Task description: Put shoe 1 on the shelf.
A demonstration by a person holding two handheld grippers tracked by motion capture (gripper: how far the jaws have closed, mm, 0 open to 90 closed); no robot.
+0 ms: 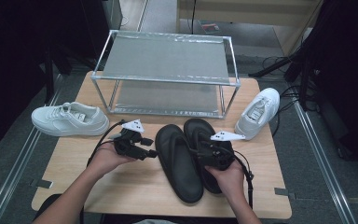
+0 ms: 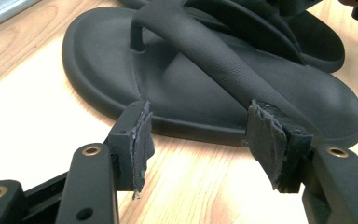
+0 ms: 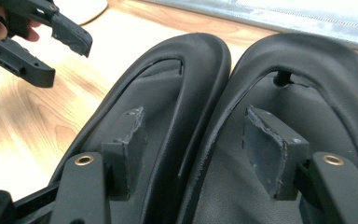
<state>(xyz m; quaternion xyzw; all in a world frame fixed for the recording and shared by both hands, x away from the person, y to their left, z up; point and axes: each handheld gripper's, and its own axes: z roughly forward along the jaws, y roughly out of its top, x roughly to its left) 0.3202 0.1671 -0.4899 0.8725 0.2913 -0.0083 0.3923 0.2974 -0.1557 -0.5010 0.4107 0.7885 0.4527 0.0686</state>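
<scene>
Two black flip-flops lie side by side at the table's middle, the left one (image 1: 179, 163) beside the right one (image 1: 196, 130). My left gripper (image 1: 150, 148) points at the left flip-flop's outer edge (image 2: 191, 88); its jaws are open, with the worn pads (image 2: 140, 140) just short of the sole. My right gripper (image 1: 206, 148) hovers open over the pair. One pad (image 3: 130, 135) is above the left flip-flop (image 3: 168, 84) and the other is above the right flip-flop (image 3: 317, 93), straddling their touching inner edges.
A metal two-tier shelf rack (image 1: 165, 70) stands at the table's back. One white sneaker (image 1: 70, 119) lies at the left, another (image 1: 258, 112) at the right near the table's edge. Bare wood (image 1: 130, 186) shows in front of the left hand.
</scene>
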